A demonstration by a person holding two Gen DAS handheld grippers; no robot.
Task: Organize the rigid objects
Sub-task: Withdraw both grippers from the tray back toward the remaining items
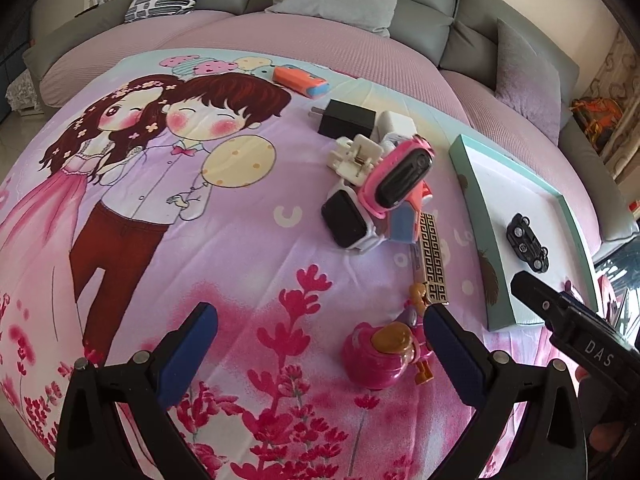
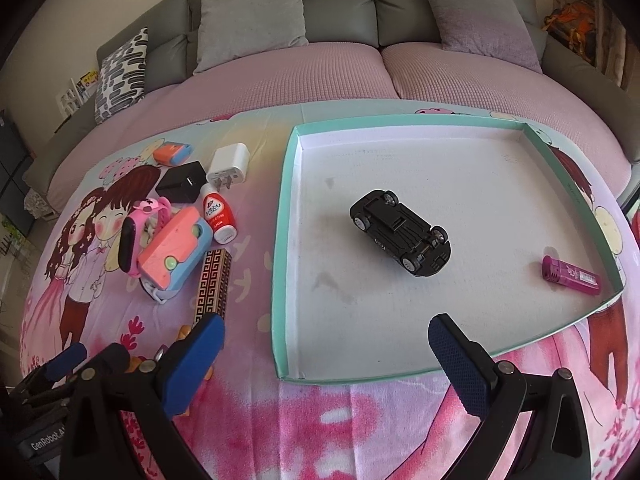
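A shallow teal-rimmed white box (image 2: 282,216) lies on a cartoon bedsheet; it also shows in the left wrist view (image 1: 468,184). Inside it lie an upside-down black toy car (image 2: 400,238) and a magenta lighter (image 2: 570,274). A pile left of the box holds a pink watch (image 1: 400,172), a pink-blue toy (image 2: 176,252), a patterned box (image 2: 212,284), black (image 1: 346,118) and white chargers (image 2: 229,166), and a small red bottle (image 2: 218,212). My left gripper (image 1: 320,320) is open above a pink doll figure (image 1: 384,354). My right gripper (image 2: 326,330) is open and empty at the box's near edge.
An orange-blue toy (image 1: 300,80) lies apart at the sheet's far edge. A grey sofa with cushions (image 2: 252,16) stands behind the pink mattress. The right gripper's black body (image 1: 576,328) crosses the left wrist view near the box's corner.
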